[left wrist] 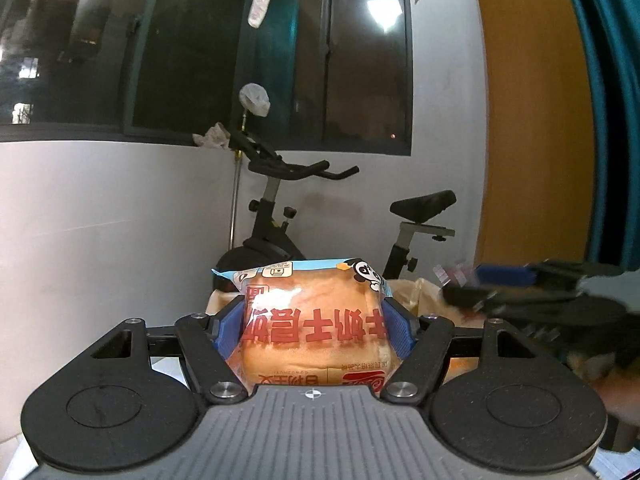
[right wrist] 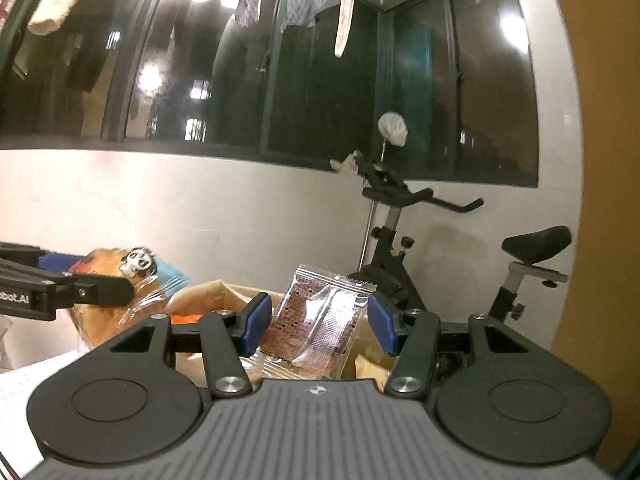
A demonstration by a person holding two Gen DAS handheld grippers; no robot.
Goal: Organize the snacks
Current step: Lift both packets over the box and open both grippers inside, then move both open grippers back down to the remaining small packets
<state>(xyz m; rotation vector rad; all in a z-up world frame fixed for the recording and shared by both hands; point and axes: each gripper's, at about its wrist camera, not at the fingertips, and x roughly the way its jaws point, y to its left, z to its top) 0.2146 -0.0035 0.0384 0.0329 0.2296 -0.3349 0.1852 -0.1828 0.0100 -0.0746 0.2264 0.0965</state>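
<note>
Jaws of the left gripper (left wrist: 314,326) squeeze a bread pack (left wrist: 312,320) held up in the air, while the right gripper (right wrist: 320,320) pinches a clear snack packet (right wrist: 320,320) over a brown box (right wrist: 236,300).

Orange bread pack (left wrist: 312,320), red lettering

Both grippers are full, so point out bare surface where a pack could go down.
Little surface shows. A bare white tabletop strip lies left of the right gripper, below the bread pack. Ahead, the brown paper bag crowds the middle, with the exercise bike behind.
</note>
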